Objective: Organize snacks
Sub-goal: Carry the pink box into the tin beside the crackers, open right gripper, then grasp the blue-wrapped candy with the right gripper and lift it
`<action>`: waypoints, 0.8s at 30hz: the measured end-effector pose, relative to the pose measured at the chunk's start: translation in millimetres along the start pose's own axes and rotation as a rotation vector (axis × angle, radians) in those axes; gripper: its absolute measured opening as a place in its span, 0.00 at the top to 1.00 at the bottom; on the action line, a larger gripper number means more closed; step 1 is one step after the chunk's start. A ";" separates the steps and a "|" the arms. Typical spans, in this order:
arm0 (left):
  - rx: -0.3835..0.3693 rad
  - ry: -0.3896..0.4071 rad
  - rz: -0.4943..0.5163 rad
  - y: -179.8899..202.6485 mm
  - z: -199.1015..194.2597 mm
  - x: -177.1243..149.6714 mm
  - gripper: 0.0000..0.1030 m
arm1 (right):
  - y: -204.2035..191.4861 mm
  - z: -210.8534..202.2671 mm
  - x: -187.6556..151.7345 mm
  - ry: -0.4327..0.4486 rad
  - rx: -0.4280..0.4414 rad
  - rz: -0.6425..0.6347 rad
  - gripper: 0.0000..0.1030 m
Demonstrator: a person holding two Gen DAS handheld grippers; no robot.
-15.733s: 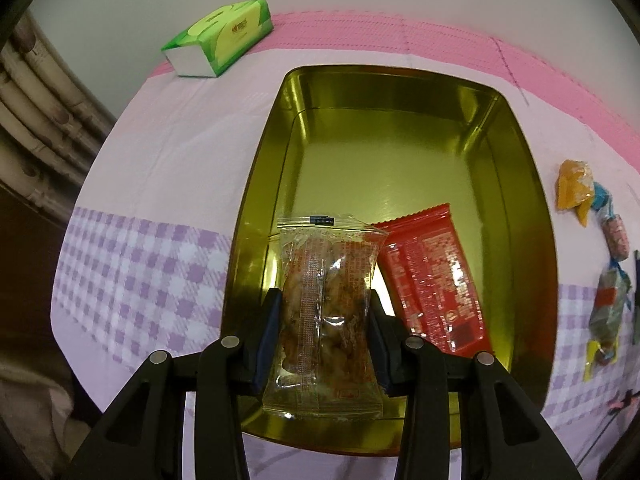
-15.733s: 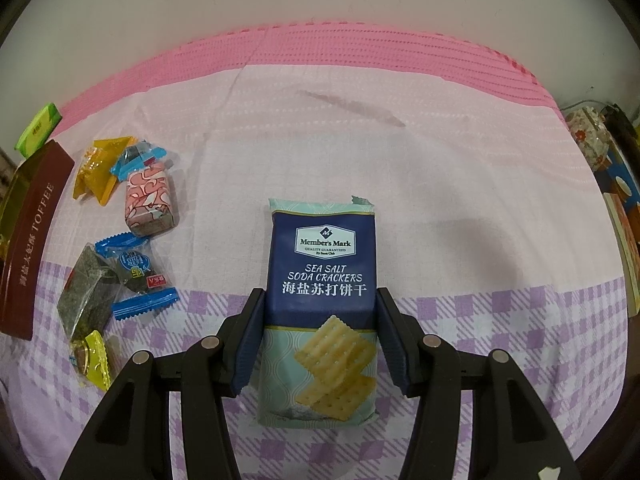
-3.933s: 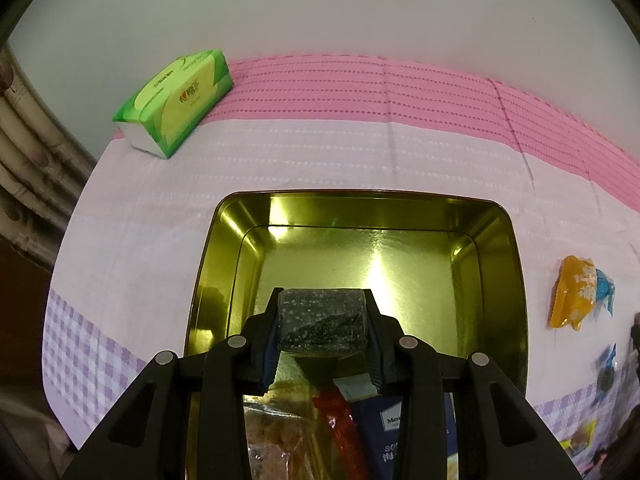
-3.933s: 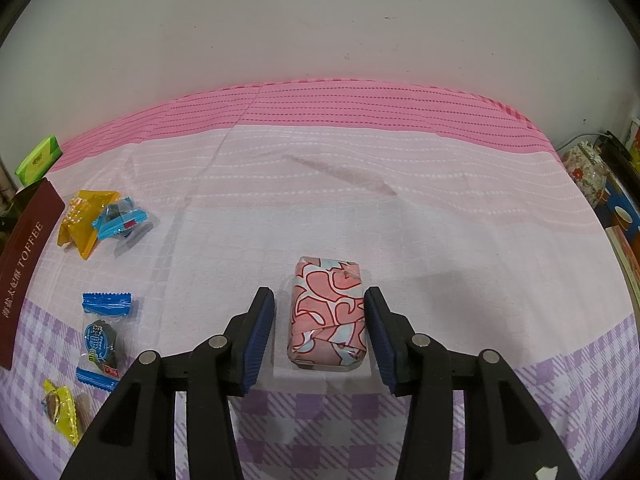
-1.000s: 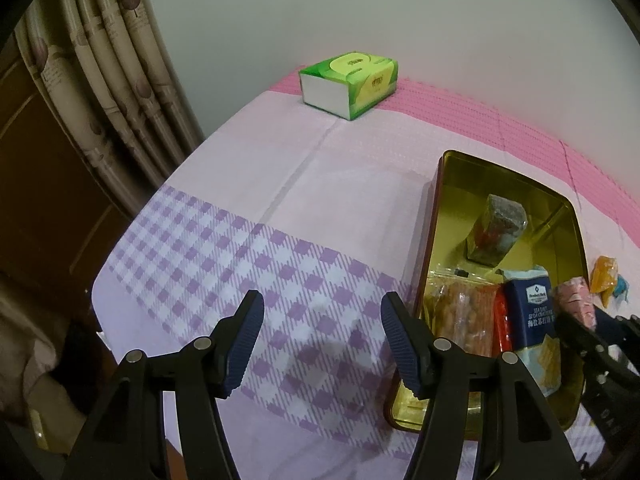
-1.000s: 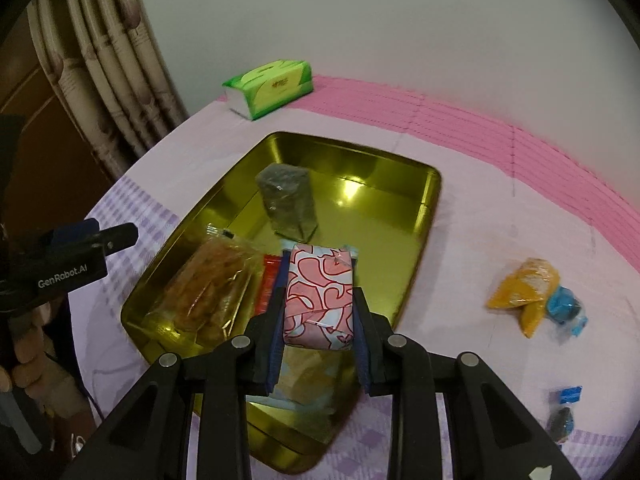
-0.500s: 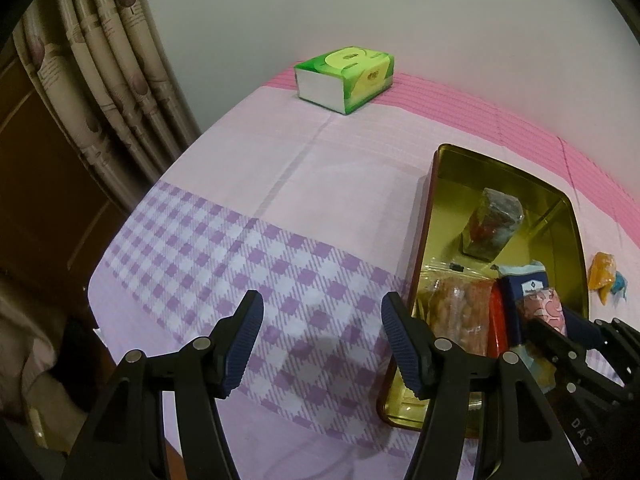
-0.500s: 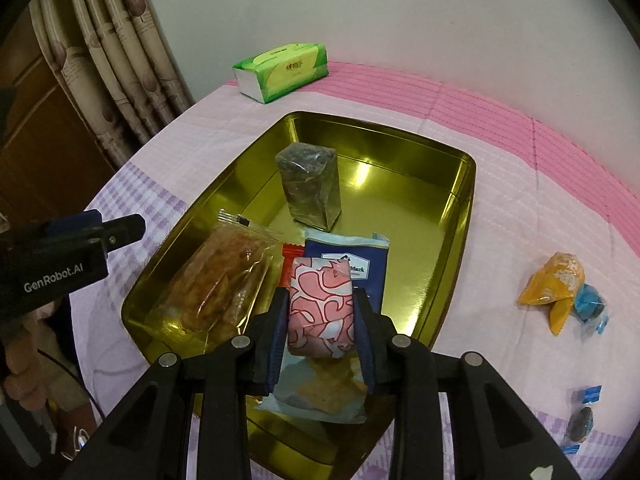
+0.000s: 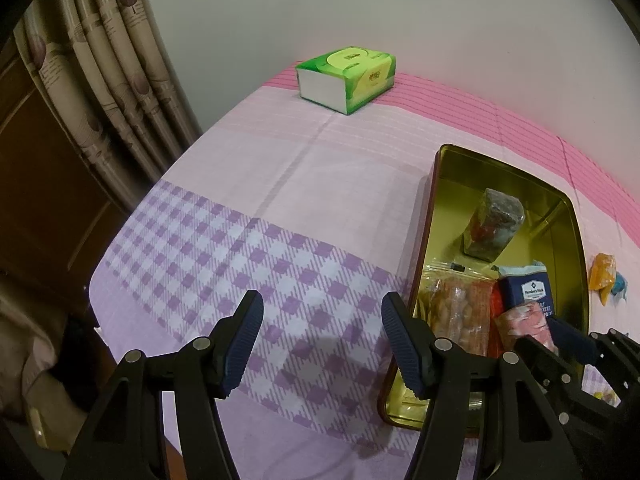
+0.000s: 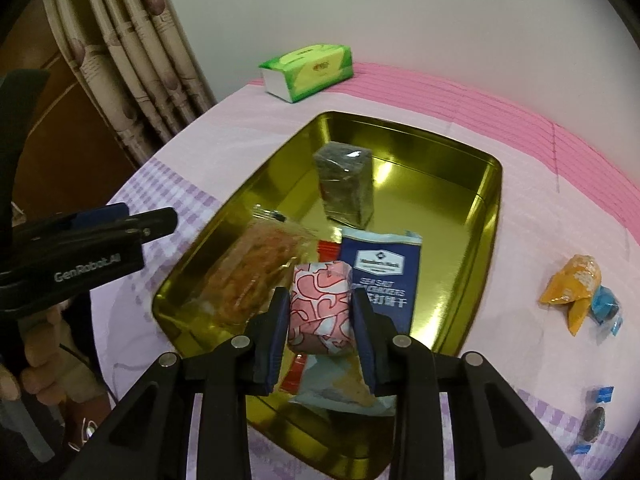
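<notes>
My right gripper [image 10: 320, 312] is shut on a pink patterned snack packet [image 10: 320, 308] and holds it low over the near part of the gold tin tray [image 10: 486, 216]. In the tray lie a blue soda cracker pack [image 10: 384, 268], a clear pack of orange snacks [image 10: 256, 268], a red pack [image 10: 326, 249] and an upright dark seaweed pack [image 10: 346, 186]. My left gripper [image 9: 322, 340] is open and empty over the purple checked cloth, left of the tray [image 9: 428, 224]. The right gripper and its pink packet [image 9: 524, 322] show at the lower right of the left wrist view.
A green tissue box [image 10: 308, 70] stands at the back of the table. A yellow snack [image 10: 572, 286] and blue-wrapped candies [image 10: 606, 306] lie on the cloth right of the tray. Curtains [image 9: 104, 92] hang at the left beyond the table edge.
My right gripper has moved down and closer to the tray with the pink packet. My left gripper has stayed open and shifted slightly left of the tray.
</notes>
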State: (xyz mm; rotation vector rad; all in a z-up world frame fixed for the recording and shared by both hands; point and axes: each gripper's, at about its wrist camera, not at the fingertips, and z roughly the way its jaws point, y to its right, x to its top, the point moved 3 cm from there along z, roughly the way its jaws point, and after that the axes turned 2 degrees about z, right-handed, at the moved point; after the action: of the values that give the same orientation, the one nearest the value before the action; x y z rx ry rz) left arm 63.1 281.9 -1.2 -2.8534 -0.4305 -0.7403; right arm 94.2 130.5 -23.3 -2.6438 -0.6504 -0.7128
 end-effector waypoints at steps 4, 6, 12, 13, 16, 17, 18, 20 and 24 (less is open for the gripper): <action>-0.003 0.001 0.005 0.6 -1.1 -1.6 0.40 | -1.6 -3.5 0.0 0.011 0.011 0.002 0.70; -0.001 0.002 0.007 1.3 -1.4 -2.5 0.40 | -0.2 -6.2 -0.5 0.016 0.008 0.005 0.70; -0.001 0.002 0.012 3.6 -1.5 -3.4 0.39 | 12.6 -19.1 0.7 0.047 -0.007 0.042 0.70; 0.000 0.003 0.014 3.8 -1.6 -3.7 0.39 | 17.1 -23.6 0.7 0.056 -0.011 0.053 0.70; 0.000 0.002 0.014 4.6 -1.7 -3.8 0.39 | 32.1 -33.6 0.0 0.077 -0.041 0.077 0.68; -0.001 0.002 0.016 5.1 -1.8 -3.4 0.39 | 40.5 -38.0 -0.8 0.084 -0.054 0.092 0.67; 0.001 0.003 0.019 6.0 -2.2 -3.5 0.39 | 49.3 -42.3 -1.2 0.090 -0.062 0.109 0.67; 0.002 0.005 0.030 8.3 -3.5 -3.8 0.39 | 67.9 -50.6 -3.6 0.101 -0.090 0.138 0.67; -0.008 0.016 0.037 12.6 -8.5 -4.0 0.39 | 111.3 -59.8 -12.3 0.094 -0.171 0.180 0.65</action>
State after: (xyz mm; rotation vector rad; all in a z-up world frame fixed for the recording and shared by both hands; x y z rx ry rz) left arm 60.0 267.1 3.1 -2.8524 -0.3728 -0.7591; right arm 117.6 7.7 -1.7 -2.7575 -0.3332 -0.8671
